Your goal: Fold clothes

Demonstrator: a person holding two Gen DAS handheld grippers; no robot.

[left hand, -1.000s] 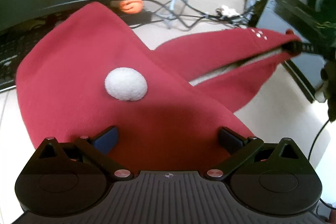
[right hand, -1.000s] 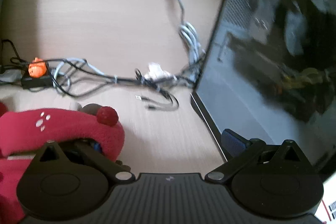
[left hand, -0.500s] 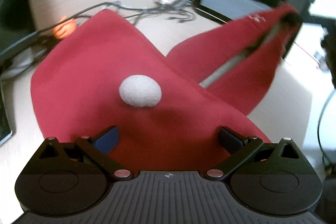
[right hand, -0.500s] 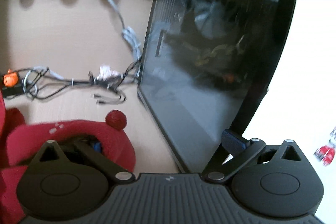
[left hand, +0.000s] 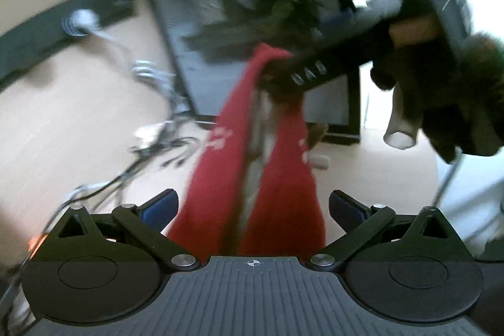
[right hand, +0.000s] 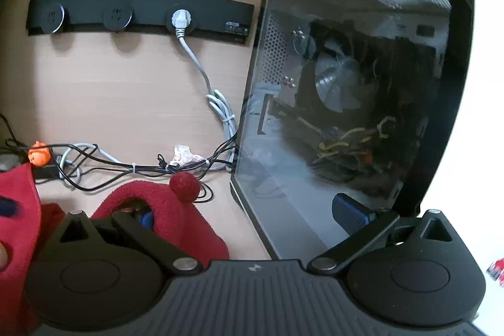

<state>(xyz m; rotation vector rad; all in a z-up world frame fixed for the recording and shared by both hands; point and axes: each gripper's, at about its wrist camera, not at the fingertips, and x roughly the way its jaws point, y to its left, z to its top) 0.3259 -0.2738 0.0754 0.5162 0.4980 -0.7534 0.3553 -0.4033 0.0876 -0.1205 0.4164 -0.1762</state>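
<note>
In the left wrist view the left gripper [left hand: 251, 205] has its jaws spread wide, the blue pads well apart, closed on nothing. A hanging length of the red fleece garment [left hand: 261, 178] runs up between the jaws, touching neither pad as far as the blurred frame shows. Ahead and above, the right gripper [left hand: 283, 74] has the top of that cloth; a dark-gloved hand [left hand: 441, 90] holds it to the right. To the left of the jaws lies a tangle of cables [left hand: 157, 147] on the tabletop [left hand: 63, 115].

In the right wrist view the right gripper's jaws also stand wide. The left finger [right hand: 146, 218] is tucked inside a fold of the garment, which drapes over it, with a red pompom [right hand: 184, 186] just ahead. The right finger is bare in front of the glass-sided computer case [right hand: 362, 99].
</note>
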